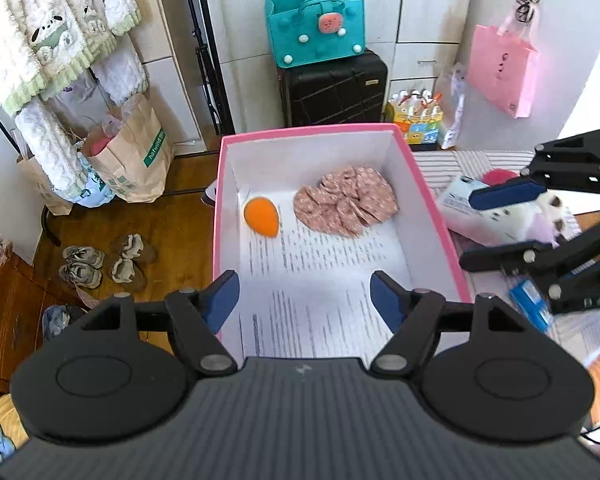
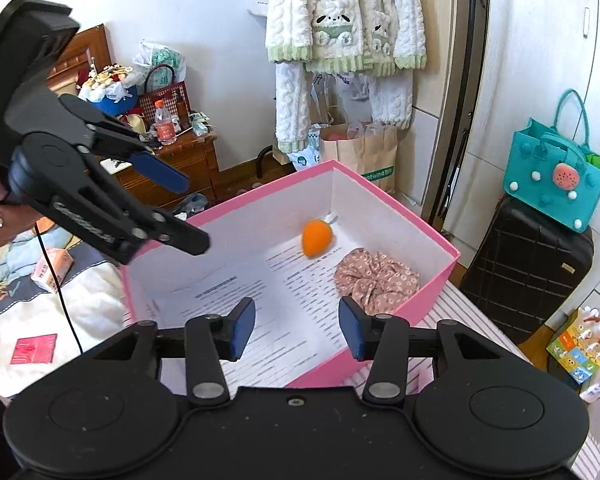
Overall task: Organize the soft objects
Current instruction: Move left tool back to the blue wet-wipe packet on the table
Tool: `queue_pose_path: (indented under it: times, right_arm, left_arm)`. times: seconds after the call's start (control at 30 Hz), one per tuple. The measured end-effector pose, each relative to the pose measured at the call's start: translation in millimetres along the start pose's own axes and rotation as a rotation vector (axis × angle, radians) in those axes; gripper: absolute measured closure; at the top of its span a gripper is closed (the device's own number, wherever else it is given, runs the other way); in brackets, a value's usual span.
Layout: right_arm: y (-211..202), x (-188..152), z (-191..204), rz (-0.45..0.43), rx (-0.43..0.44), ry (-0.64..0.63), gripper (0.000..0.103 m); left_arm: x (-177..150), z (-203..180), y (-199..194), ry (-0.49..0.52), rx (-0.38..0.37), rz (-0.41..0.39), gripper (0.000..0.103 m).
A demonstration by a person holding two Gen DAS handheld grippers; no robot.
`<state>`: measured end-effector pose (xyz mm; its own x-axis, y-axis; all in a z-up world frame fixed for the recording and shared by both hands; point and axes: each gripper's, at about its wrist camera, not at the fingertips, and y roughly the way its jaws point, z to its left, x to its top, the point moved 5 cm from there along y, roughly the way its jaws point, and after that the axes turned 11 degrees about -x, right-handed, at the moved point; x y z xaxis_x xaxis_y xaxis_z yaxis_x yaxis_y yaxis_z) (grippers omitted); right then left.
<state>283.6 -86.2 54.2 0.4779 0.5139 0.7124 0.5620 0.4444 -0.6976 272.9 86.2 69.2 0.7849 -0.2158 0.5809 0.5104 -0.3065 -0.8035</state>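
Pink cardboard box (image 1: 436, 204), rectangular, white inside, is seen open-topped on a striped cloth; its floor is lined with printed paper sheets (image 1: 320, 280), text too blurred to be read. Black hard-shell suitcase (image 1: 334, 88) with ribbed lines is noted behind, a teal felt tote (image 1: 314, 28) with pompoms and a watermelon patch set on top. A brown paper bag (image 1: 140, 156) on the wood floor is lettered "hotwind". Inside the box, at the far end, a gathered pink floral fabric scrunchie (image 1: 346, 200) lies just beside an orange teardrop-shaped soft carrot toy (image 1: 262, 216), apart. Left gripper (image 1: 304, 296) is held above the box, blue pads parted, nothing between. Right gripper (image 2: 298, 326) likewise stands parted and empty.
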Motion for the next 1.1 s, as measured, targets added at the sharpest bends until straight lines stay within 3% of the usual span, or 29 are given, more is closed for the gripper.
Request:
queue_pose_path:
  times: [0.3,0.63,1.1]
  right_arm:
    - [-43.6,-12.2,17.4,-0.020,-0.020,-0.003,0.039]
    - [-88.0,-30.8,40.6,-0.040,-0.009,-0.030,0.035]
    - [-132.3,-92.9,44.3,-0.076,-0.072,-0.001,0.033]
  left_arm:
    - [-30.7,-24.4,-44.7,0.043,-0.010,-0.010,0.025]
    - [-68.1,-54.0,-70.2,0.105,-0.046,-0.009,0.018]
    - [-111.2,-101.8,-80.6,0.213,-0.092,-0.065,0.011]
